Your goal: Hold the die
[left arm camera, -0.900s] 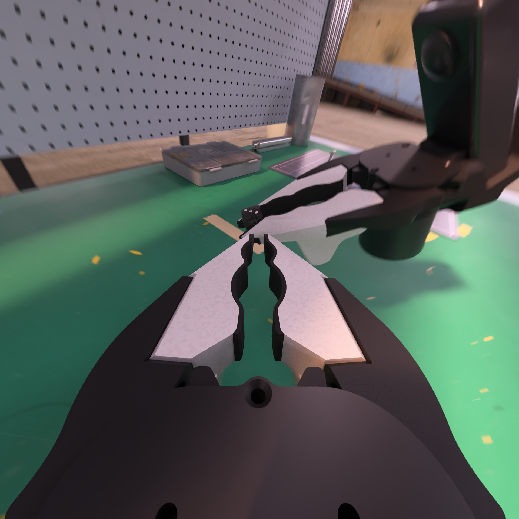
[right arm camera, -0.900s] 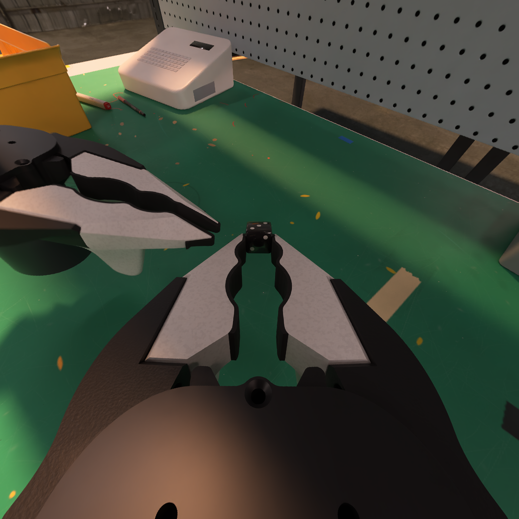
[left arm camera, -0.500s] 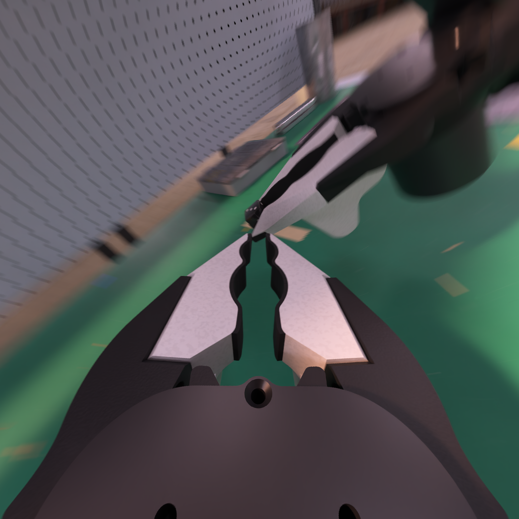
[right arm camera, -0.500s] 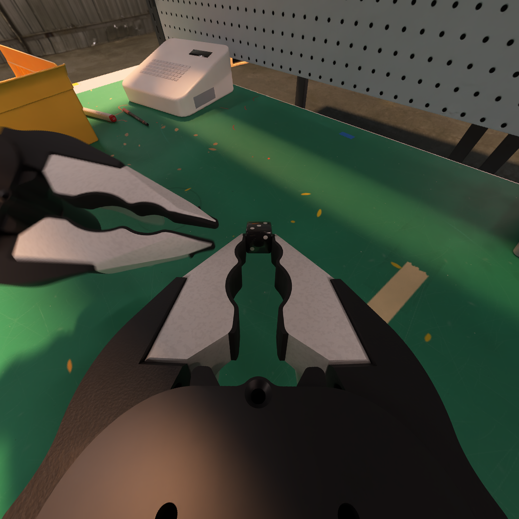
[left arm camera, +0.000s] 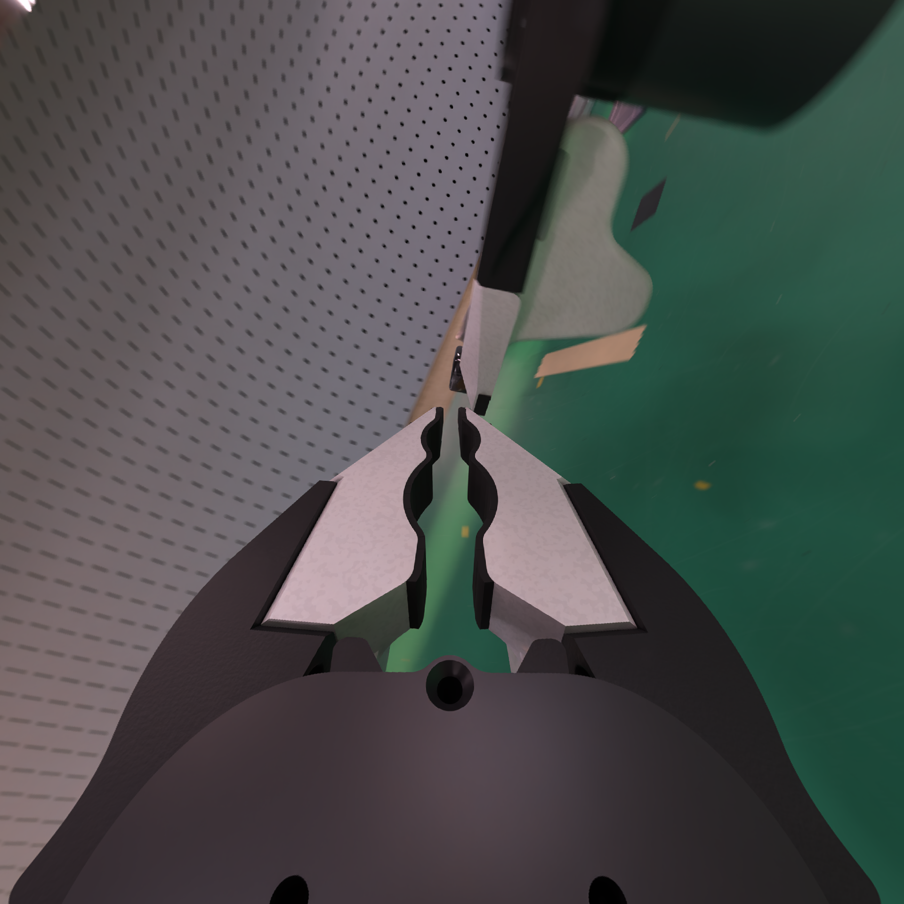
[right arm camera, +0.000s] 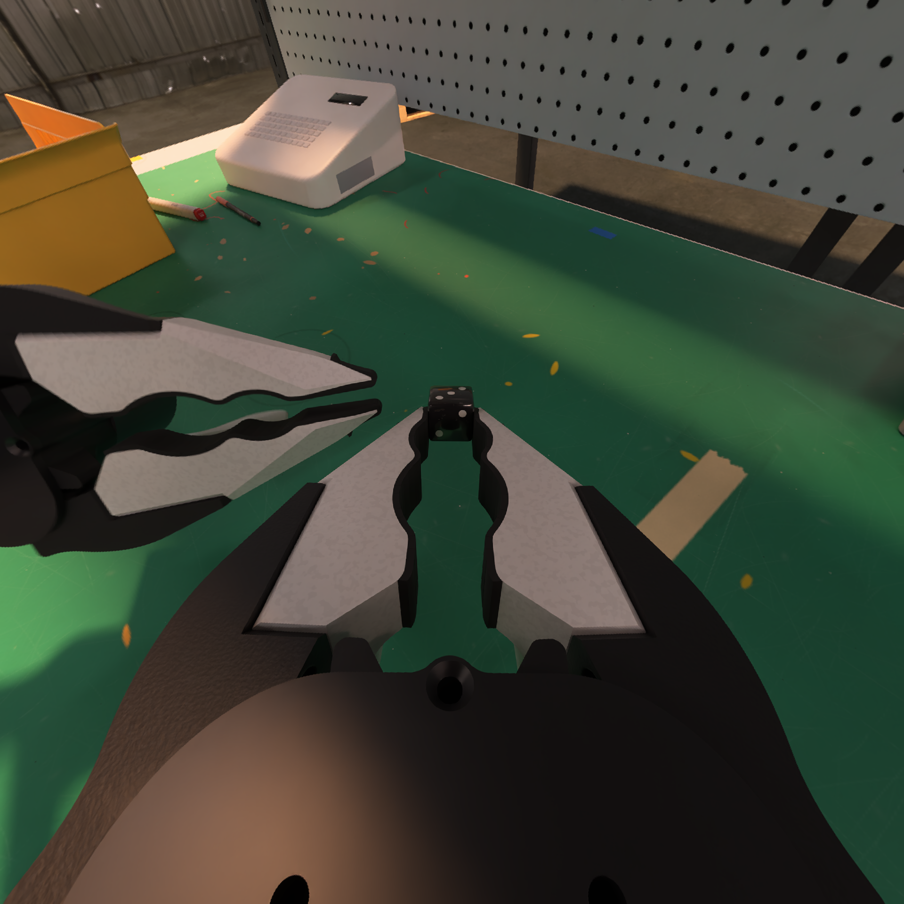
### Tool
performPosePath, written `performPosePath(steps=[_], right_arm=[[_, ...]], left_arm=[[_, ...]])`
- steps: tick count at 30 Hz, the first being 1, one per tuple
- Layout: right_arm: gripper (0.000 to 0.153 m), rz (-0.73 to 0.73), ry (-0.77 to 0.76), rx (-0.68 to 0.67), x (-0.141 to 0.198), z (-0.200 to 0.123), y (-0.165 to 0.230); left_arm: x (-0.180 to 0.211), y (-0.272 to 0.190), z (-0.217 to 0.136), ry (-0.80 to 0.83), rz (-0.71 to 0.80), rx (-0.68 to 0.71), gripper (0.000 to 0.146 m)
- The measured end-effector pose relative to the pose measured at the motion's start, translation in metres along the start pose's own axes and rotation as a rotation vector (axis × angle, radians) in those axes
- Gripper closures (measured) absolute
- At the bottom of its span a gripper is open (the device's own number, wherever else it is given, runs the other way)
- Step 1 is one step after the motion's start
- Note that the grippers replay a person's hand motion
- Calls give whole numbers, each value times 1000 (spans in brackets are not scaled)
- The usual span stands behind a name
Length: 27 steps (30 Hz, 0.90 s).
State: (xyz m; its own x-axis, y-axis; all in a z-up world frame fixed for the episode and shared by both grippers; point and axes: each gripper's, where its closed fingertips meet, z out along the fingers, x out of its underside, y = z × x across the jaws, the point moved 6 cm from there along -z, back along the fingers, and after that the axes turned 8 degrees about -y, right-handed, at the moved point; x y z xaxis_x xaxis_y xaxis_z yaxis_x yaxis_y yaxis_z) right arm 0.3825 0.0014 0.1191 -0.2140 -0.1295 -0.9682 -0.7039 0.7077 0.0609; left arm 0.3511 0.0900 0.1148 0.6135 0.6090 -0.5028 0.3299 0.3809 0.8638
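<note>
The die (right arm camera: 450, 416) is small and black with white pips. My right gripper (right arm camera: 451, 412) is shut on it at the fingertips and holds it above the green mat (right arm camera: 611, 372). My left gripper (right arm camera: 376, 391) comes in from the left, rolled onto its side, its tips just left of the die and apart from it. In the left wrist view the left gripper (left arm camera: 450, 413) has only a thin slit between its tips and holds nothing. There only a sliver of the die (left arm camera: 457, 374) shows, beside a finger (left arm camera: 486, 332) of the right gripper.
A grey pegboard wall (right arm camera: 636, 73) runs along the mat's far edge. A white keypad device (right arm camera: 313, 142), a yellow box (right arm camera: 73, 210), a marker (right arm camera: 178, 210) and a pen (right arm camera: 239, 211) lie at far left. A tan tape strip (right arm camera: 694, 499) sticks to the mat at right.
My left gripper has rolled about a quarter turn, so its view is tilted, and stays close beside the die. My right gripper has kept hold of the die and barely moved.
</note>
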Motion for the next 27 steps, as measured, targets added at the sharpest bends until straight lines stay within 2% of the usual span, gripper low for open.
performPosePath(steps=[1,2,3,5,8,10,13,16,18,20,25,26,27], right_arm=[[136,-3,1,3,0,0,-1],[136,-6,1,7,0,-1,-1],[136,-6,1,8,0,-1,-1],[136,-4,1,5,0,-1,-1],[136,-6,1,6,0,0,-1],[136,-10,1,6,0,0,0],[136,-10,0,5,0,1,1],[136,-15,-1,10,0,1,1],[136,-12,-2,15,0,1,1],[136,-4,-4,11,0,0,0],[136,-1,-2,11,0,0,0],[136,-7,0,14,0,0,0],[136,-7,1,15,0,0,0]], left_arm=[[1,-1,1,-5,91,-7,140],[1,-1,1,-11,95,-2,140],[1,1,1,-16,5,11,140],[1,5,0,-35,-373,75,139],[4,17,-5,-118,-1086,185,124],[12,19,-7,-159,-1409,194,124],[17,14,-6,-142,-1588,181,126],[15,10,-5,-136,-1612,163,137],[12,10,-4,-118,-1515,145,140],[8,9,-4,-85,-1226,124,140],[0,1,-4,0,38,20,141],[0,-1,-4,7,243,1,141],[0,-2,-4,10,340,-5,141]])
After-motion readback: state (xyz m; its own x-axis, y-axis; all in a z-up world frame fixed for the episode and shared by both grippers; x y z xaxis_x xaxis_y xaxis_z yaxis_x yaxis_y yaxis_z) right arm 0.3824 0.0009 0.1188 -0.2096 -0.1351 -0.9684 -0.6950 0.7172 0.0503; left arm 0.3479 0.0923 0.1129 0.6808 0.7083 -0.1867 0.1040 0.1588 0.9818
